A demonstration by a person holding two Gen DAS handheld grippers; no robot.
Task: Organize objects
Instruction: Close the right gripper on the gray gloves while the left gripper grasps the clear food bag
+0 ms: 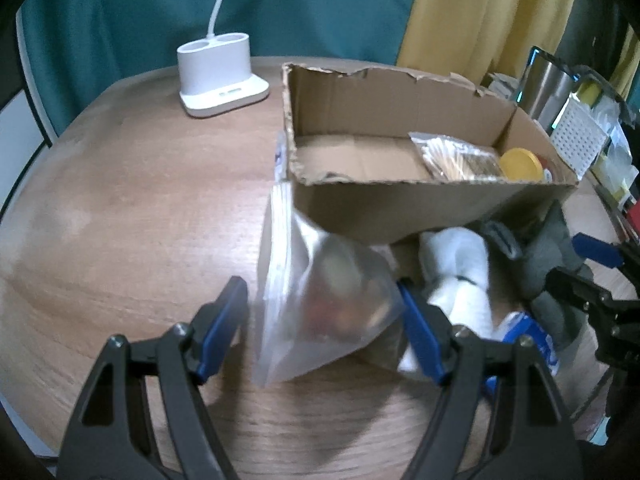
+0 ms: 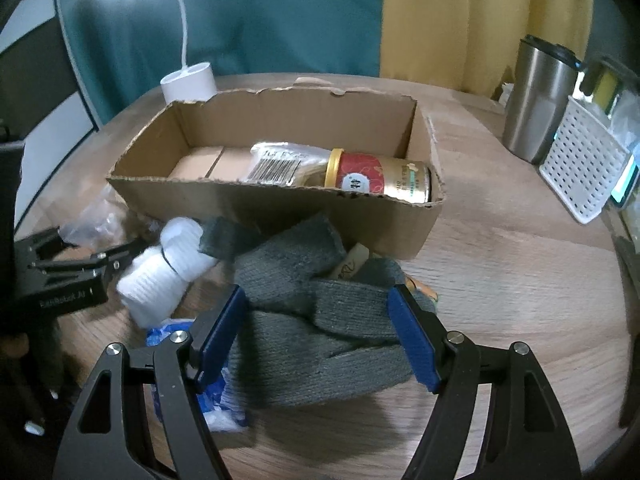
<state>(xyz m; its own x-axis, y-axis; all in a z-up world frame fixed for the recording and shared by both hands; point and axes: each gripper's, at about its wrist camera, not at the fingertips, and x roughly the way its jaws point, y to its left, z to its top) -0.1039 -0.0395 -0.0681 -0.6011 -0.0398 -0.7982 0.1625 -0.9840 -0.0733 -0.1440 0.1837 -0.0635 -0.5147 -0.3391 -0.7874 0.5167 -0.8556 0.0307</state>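
Here the left gripper (image 1: 322, 320) stands spread around the clear zip bag (image 1: 320, 300), not clamped. The right gripper (image 2: 318, 328) stands spread around grey socks (image 2: 316, 320), just before the cardboard box (image 2: 280, 208).

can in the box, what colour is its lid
Yellow. The can lies in the cardboard box; its lid shows best in the left wrist view.

1. The clear plastic zip bag (image 1: 320, 304) is motion-blurred; its contents are unreadable.
2. The torn brown cardboard box (image 2: 280, 208) hides the gold-and-red can's (image 2: 376, 178) lower side.
3. The blue-and-white packet (image 2: 216, 400) lies mostly under the grey knitted socks (image 2: 320, 320).
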